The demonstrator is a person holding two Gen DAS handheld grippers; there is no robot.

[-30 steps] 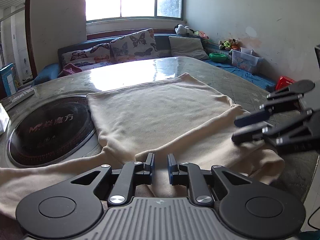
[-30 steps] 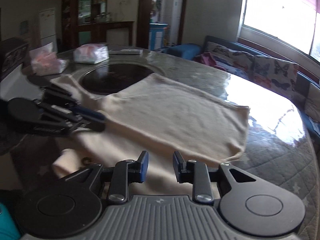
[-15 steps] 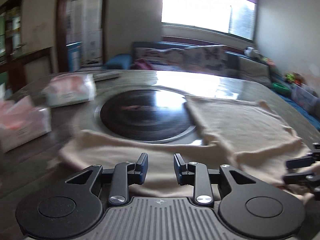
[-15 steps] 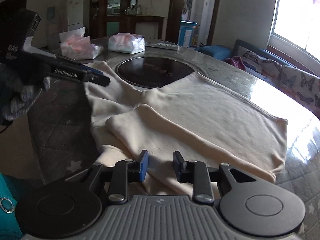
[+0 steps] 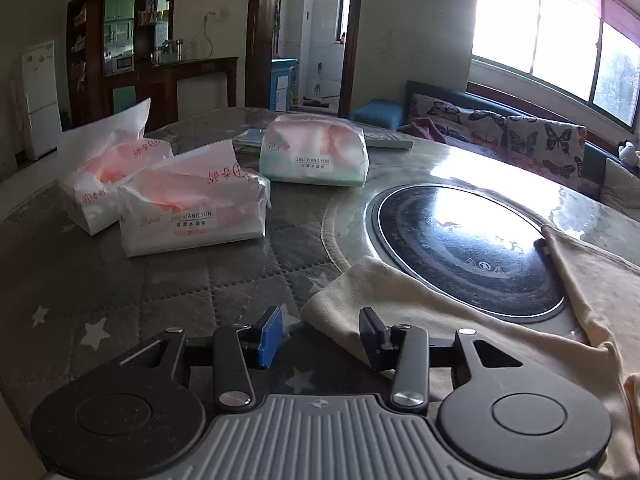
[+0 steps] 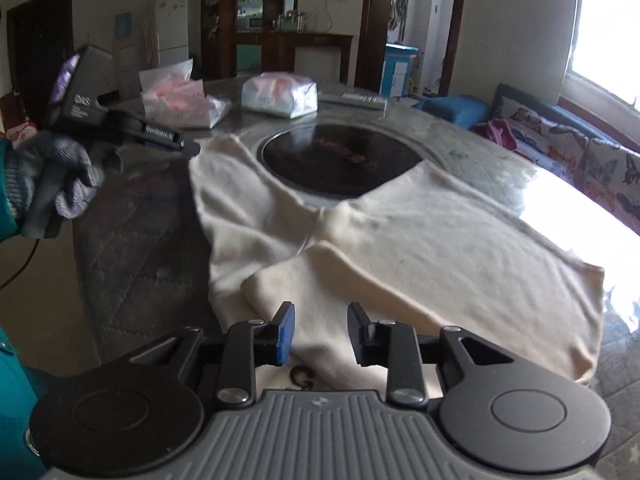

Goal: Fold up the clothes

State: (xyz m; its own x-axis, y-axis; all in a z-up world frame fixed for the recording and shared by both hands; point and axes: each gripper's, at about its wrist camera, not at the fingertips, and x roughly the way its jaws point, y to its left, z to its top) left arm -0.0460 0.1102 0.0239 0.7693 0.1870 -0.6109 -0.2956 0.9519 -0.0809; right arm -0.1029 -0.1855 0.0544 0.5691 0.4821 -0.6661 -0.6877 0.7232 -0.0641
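The cream garment (image 6: 400, 240) lies spread on the round table (image 5: 140, 280), and its outstretched sleeve (image 5: 400, 300) runs left past the near rim of the black hob (image 5: 460, 248). Your left gripper (image 5: 318, 334) is the nearer one: the cuff sits just ahead, right of centre between its jaws, which have just been widening and pinch nothing. Your right gripper (image 6: 320, 334) hangs part-spread and empty over the folded near edge.

"ZHU XIANG YUN" on green tissue pack (image 5: 314, 156) & pink pack (image 5: 192, 208); rest illegible.
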